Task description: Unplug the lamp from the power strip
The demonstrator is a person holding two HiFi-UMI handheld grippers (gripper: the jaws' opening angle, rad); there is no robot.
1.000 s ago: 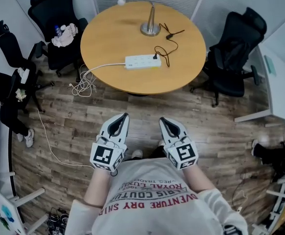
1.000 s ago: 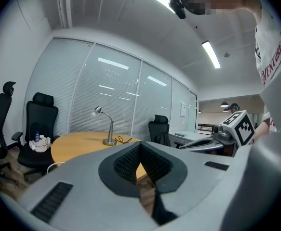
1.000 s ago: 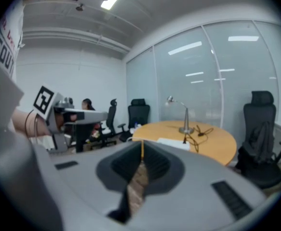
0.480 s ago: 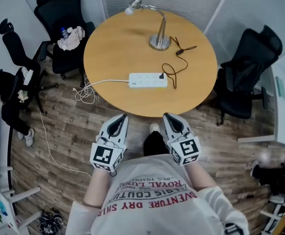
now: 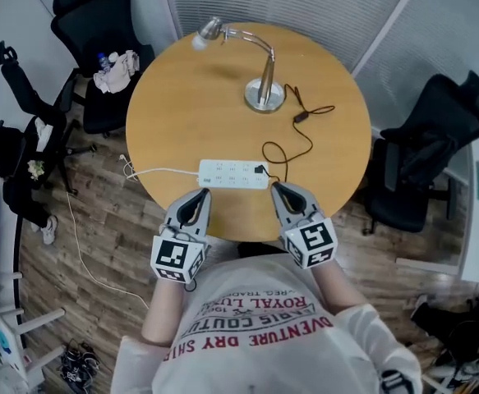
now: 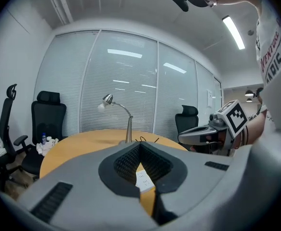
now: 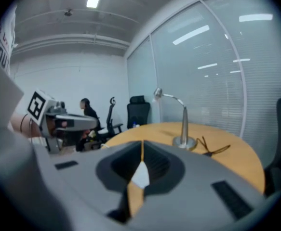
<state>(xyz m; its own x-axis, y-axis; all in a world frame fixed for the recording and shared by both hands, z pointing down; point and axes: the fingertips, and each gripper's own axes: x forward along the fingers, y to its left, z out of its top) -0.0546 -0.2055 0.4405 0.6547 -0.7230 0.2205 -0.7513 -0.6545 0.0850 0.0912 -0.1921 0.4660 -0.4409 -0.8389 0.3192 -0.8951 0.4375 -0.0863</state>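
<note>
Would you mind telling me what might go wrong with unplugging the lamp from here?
The power strip appears to lie loose near the table edge; pulling the black plug unbraced may drag it along.
The black cord loops slack to the lamp, so a snag could tug the lamp.
The left gripper and right gripper are both shut and would need to open for the plug.

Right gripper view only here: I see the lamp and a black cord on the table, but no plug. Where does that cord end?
Observer: The head view shows the black plug seated in the right end of the white power strip, just ahead of the right gripper.
Operator: And the left gripper?
Observer: The left gripper is near the strip's left end, with its jaws together and nothing held.
</note>
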